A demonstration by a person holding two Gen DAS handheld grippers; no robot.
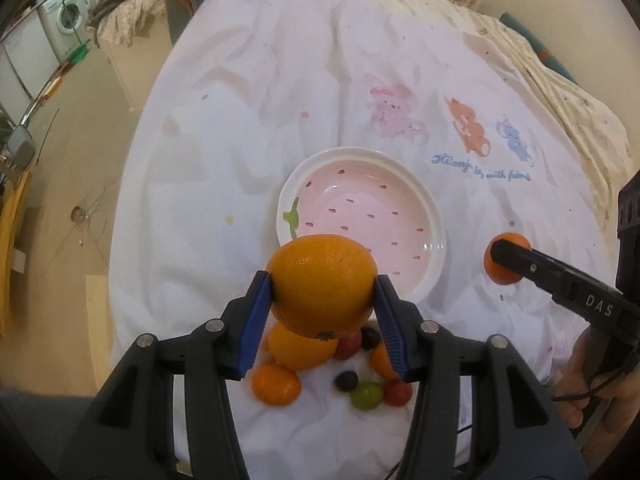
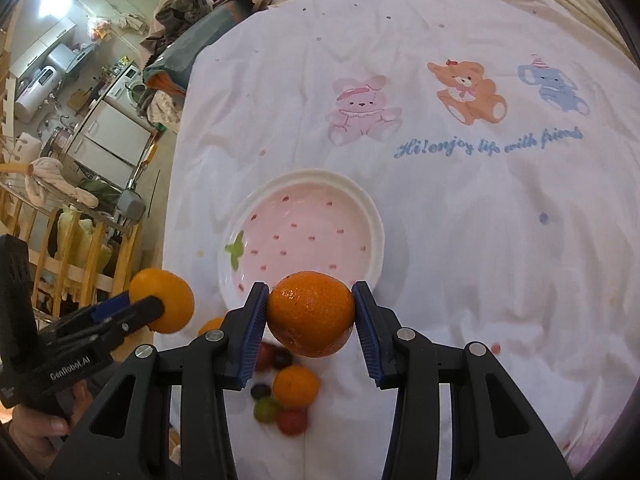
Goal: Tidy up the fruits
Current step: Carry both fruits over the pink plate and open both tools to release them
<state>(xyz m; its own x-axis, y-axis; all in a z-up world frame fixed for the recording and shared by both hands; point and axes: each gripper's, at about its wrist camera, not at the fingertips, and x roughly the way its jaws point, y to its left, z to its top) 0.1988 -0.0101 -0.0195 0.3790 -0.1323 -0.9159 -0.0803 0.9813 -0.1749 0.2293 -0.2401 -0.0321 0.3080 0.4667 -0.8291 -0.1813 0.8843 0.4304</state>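
My left gripper (image 1: 323,300) is shut on a large orange (image 1: 322,284), held above the near rim of a pink strawberry-pattern plate (image 1: 424,200). My right gripper (image 2: 310,312) is shut on a smaller mandarin (image 2: 311,314), held above the plate's (image 2: 372,216) near rim. Each gripper shows in the other's view: the right one with its mandarin (image 1: 505,265), the left one with its orange (image 2: 164,300). Below lies a pile of loose fruit: oranges (image 1: 276,384), a green grape (image 1: 366,396), dark grapes (image 1: 346,380) and red ones (image 1: 398,392).
Everything rests on a bed with a white cartoon-animal quilt (image 2: 460,100). The quilt's left edge drops to the floor (image 1: 80,152). A wooden rack (image 2: 80,248) and a washing machine (image 1: 70,16) stand beyond it.
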